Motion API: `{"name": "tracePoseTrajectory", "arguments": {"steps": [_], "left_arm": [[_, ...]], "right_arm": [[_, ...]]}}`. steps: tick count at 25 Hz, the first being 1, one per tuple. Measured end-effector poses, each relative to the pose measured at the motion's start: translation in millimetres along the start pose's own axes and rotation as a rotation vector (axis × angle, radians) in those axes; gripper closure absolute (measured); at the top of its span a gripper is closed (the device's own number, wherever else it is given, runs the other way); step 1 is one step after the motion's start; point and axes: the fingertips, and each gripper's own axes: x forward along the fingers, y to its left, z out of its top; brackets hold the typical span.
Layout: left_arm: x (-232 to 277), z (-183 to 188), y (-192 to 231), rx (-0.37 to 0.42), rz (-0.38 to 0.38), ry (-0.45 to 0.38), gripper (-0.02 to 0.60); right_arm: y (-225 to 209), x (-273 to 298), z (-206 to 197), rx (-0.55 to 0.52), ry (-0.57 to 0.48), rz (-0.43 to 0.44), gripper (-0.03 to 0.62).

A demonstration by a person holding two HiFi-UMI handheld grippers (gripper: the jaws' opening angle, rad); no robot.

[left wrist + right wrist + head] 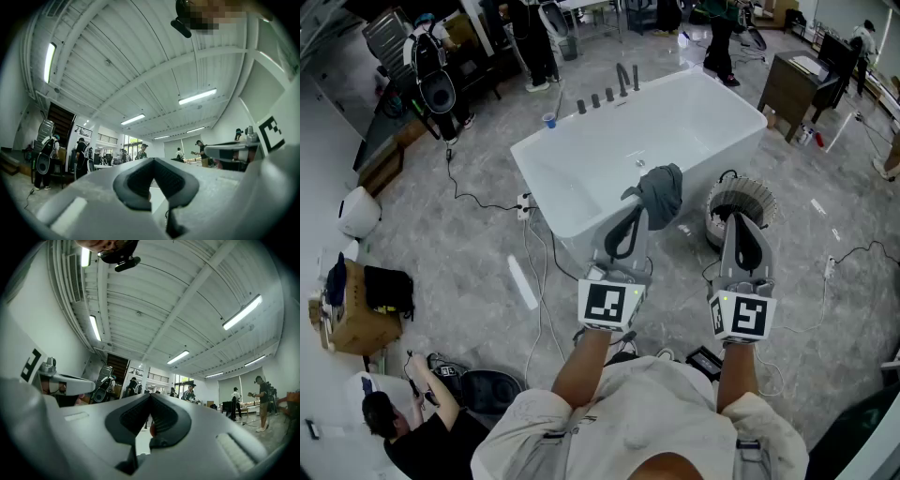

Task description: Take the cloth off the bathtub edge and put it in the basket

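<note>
Left tool (634,220) closed tight, holding nothing; right tool (742,225) likewise | step: apparently the reach for cloth (661,192), not yet gripped | cloth draped over bathtub edge (722,141), just beyond left tool's tips; basket (761,193) close by on floor, under right tool | next: probably spread left tool, pinch hanging fold, lift, carry across to basket

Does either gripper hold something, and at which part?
Nothing is held: left gripper and right gripper are shut, empty; the dark grey cloth lies on the white bathtub edge.
</note>
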Motion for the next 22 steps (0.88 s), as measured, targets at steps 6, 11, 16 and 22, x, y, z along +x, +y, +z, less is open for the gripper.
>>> {"name": "tracePoseTrajectory", "arguments": {"steps": [6, 11, 16, 22], "left_arm": [[6.5, -2.9, 8.2, -0.031, -0.001, 0.0, 0.584], [8.7, -9.3, 22.8, -0.041, -0.004, 0.005, 0.584], [10.7, -21.2, 36.4, -0.099, 0.008, 0.027, 0.584], [11.5, -32.3, 61.1, -0.078, -0.02, 0.025, 0.584]], "right_arm": [[7.4, 13.0, -1.4, 0.001, 0.004, 0.012, 0.592], [18.7, 23.9, -8.1, 0.0, 0.02, 0.011, 0.592], [27.1, 35.5, -19.3, 0.027, 0.035, 0.003, 0.592], [47.4, 51.1, -27.7, 0.026, 0.057, -0.004, 0.592]]}}
